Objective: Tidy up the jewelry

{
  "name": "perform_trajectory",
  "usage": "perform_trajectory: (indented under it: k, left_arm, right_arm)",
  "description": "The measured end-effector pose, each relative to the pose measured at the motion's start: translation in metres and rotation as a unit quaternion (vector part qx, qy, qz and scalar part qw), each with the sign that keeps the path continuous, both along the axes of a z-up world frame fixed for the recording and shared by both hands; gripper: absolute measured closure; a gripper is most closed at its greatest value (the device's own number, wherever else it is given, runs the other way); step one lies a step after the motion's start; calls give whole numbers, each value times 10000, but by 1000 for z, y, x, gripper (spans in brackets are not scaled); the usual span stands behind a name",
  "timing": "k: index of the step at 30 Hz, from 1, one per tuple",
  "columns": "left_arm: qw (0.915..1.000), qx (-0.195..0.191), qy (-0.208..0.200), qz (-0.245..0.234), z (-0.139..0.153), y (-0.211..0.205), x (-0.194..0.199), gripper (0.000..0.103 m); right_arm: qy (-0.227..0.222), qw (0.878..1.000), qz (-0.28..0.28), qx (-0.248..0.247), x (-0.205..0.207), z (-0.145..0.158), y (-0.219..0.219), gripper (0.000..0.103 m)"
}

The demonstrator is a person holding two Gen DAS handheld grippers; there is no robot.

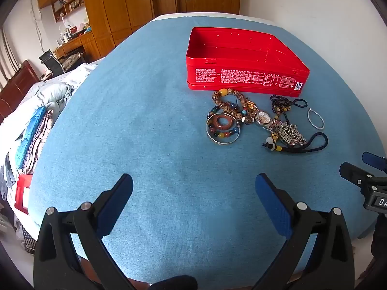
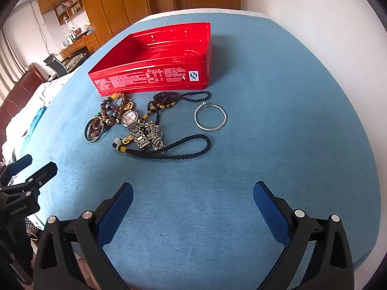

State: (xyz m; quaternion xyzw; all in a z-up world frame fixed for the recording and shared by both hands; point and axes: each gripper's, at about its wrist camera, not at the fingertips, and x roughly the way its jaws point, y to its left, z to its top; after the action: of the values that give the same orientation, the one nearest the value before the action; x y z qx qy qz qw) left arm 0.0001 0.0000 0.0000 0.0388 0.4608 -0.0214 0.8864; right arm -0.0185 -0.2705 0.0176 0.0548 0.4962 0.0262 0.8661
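I hold my left gripper (image 1: 193,186) and right gripper (image 2: 193,192) wide apart above the blue surface (image 1: 145,125), both empty. The jewelry (image 2: 135,120) lies piled just before the empty red tin (image 2: 154,55), probably its destination.

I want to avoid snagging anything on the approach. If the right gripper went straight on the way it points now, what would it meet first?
Likely the black braided cord loop, the piece nearest the open right gripper; only bare blue cloth lies between them. The wristwatch and red tin lie beyond. Height above the cloth is unclear.
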Motion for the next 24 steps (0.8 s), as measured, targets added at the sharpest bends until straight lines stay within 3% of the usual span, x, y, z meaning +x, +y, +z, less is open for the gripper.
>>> perform_trajectory:
  k: [24]
  left_arm:
    - [10000, 20, -11, -4, 0, 0, 0, 3]
  right_arm:
    - [-9, 10000, -11, 37, 3, -2, -2, 4]
